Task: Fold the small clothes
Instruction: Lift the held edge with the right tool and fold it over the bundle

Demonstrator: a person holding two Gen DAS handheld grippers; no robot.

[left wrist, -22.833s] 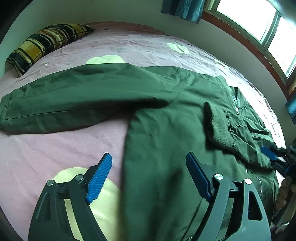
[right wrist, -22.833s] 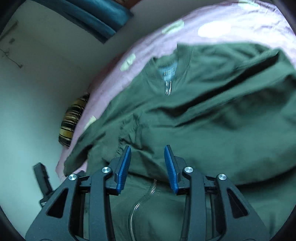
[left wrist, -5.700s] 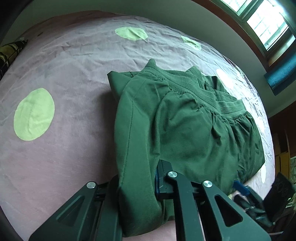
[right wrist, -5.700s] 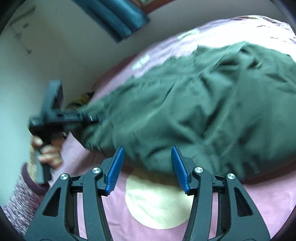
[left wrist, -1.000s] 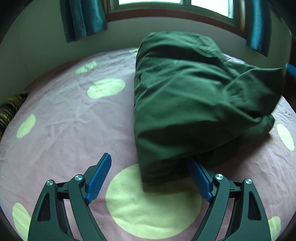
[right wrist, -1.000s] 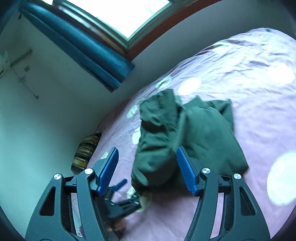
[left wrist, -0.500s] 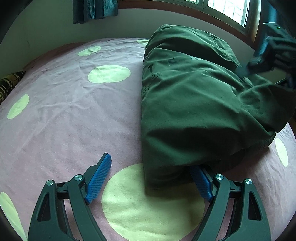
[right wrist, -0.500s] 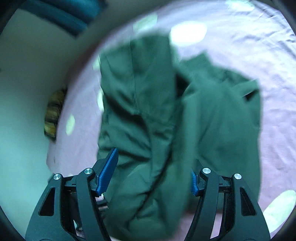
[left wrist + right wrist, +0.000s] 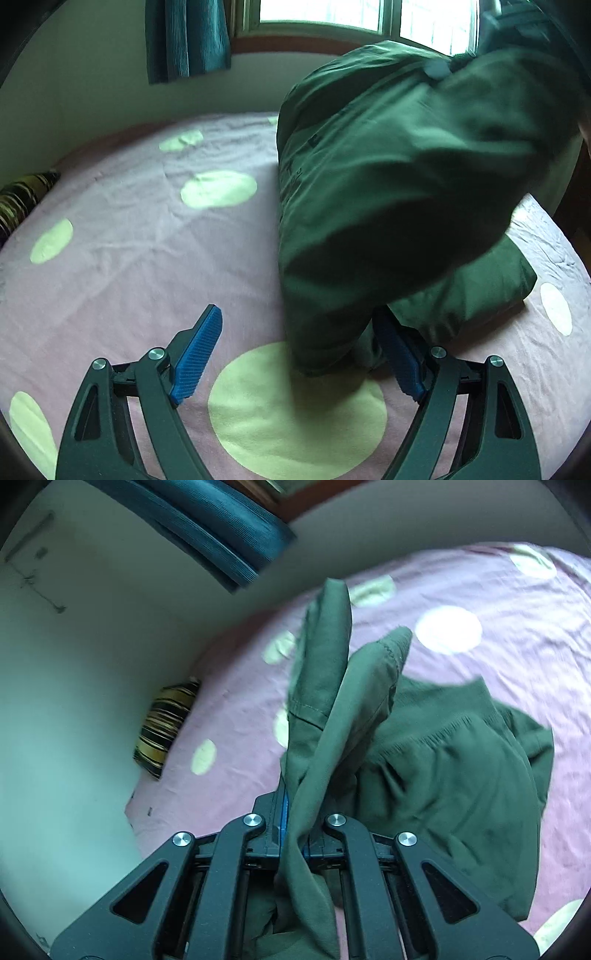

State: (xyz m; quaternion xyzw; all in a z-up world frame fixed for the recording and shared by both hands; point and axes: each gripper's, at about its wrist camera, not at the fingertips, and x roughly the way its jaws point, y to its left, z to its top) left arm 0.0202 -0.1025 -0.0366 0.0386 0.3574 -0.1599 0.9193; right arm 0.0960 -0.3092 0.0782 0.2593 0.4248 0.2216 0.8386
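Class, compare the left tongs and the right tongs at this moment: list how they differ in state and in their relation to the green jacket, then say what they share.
1. The left tongs stand wide open; the right tongs are shut.
2. The left tongs grip nothing, though the green jacket hangs down between the fingers; the right tongs pinch a fold of it.
3. The left tongs sit low over the pink bedsheet; the right tongs hold cloth raised above it.

Shared: black frames and blue pads.

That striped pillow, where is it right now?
The striped pillow lies at the far edge of the pink bed sheet against the wall, left of the green jacket in the right wrist view; the left wrist view shows it at its left edge.
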